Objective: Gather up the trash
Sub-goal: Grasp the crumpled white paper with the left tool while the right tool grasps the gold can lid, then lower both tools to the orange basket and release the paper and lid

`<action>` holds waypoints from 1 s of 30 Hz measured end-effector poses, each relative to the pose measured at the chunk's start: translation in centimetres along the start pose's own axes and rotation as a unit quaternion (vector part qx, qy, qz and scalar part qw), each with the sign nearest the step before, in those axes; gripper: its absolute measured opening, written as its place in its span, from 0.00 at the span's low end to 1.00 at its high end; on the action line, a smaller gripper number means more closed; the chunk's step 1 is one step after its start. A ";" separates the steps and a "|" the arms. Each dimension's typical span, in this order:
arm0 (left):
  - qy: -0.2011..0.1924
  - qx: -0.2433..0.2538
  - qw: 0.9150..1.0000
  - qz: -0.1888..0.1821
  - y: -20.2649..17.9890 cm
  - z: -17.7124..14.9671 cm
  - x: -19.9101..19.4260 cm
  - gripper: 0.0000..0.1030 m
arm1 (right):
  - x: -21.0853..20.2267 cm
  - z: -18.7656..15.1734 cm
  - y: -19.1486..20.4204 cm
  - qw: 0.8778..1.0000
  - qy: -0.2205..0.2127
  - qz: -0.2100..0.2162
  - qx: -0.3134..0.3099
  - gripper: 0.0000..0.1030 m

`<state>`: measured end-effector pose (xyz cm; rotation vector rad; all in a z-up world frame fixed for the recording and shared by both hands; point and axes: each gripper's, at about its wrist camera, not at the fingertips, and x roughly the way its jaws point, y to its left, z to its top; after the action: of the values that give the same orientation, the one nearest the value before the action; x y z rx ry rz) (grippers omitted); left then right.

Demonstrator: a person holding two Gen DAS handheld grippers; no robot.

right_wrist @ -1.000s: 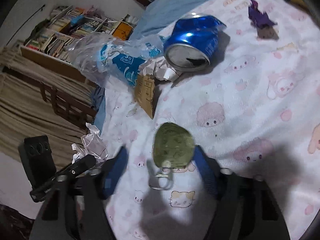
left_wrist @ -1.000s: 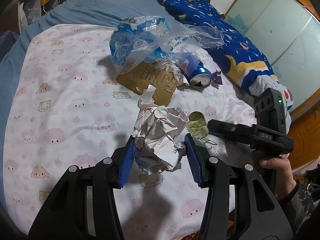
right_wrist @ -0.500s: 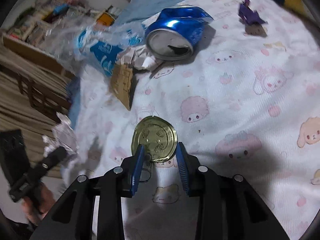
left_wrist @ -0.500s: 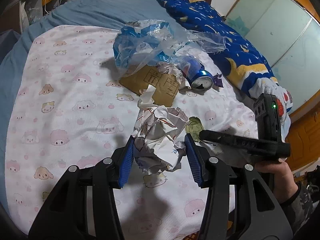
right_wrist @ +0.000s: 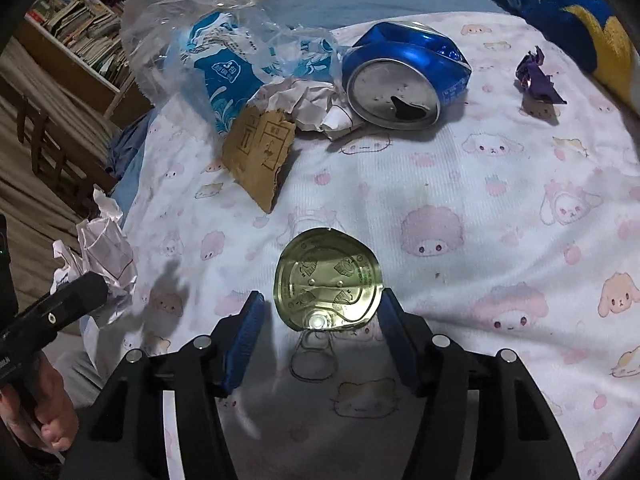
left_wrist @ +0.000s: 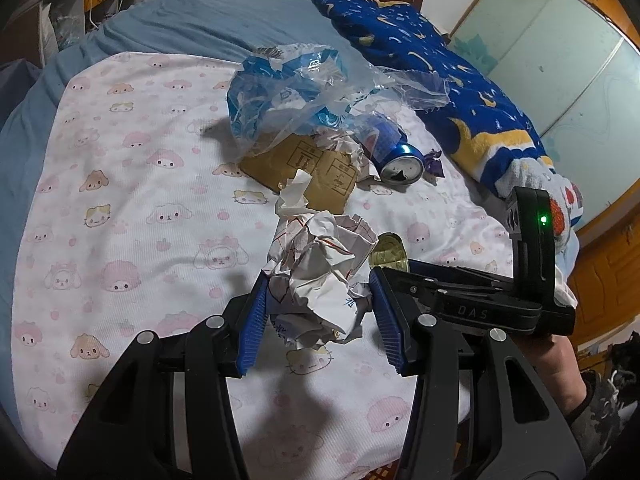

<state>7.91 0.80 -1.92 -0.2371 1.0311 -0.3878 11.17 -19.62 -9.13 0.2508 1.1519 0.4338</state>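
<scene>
My left gripper (left_wrist: pixel 316 312) is shut on a crumpled white paper ball (left_wrist: pixel 320 276) and holds it above the bed; the ball also shows at the left of the right wrist view (right_wrist: pixel 100 256). My right gripper (right_wrist: pixel 320 332) is open, its blue pads on either side of a gold pull-tab can lid (right_wrist: pixel 328 278) that lies on the sheet. The lid also shows in the left wrist view (left_wrist: pixel 390 252). Farther off lie a crushed blue can (right_wrist: pixel 404 80), a clear blue-printed plastic bag (right_wrist: pixel 224 48), a torn cardboard piece (right_wrist: pixel 260 152) and a purple wrapper (right_wrist: pixel 534 76).
The trash lies on a pink cartoon-print sheet (right_wrist: pixel 500 200) over a bed. A blue star-print blanket (left_wrist: pixel 440 80) lies along the right side. A bookshelf (right_wrist: pixel 80 20) and wooden chairs (right_wrist: pixel 48 148) stand beyond the bed's left edge.
My right gripper closed around the gold lid half a second ago and has now opened wide again, with the lid still between the pads. My left gripper keeps holding the paper ball.
</scene>
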 end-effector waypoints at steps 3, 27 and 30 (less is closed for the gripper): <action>0.000 0.000 1.000 0.000 0.0 0.0 0.0 0.48 | -0.1 -0.1 0.4 1.000 -0.002 -0.020 -0.014 0.49; -0.005 -0.008 1.000 -0.001 0.5 0.3 -0.6 0.49 | 0.6 0.5 3.0 0.992 0.000 -0.099 -0.079 0.57; -0.006 -0.010 1.000 -0.001 0.6 0.3 -0.7 0.49 | 0.7 0.5 3.2 0.993 -0.002 -0.088 -0.074 0.57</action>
<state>7.95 1.61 -1.40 -0.2588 1.0239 -0.3784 11.24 -16.43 -8.24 0.0205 1.1216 0.3600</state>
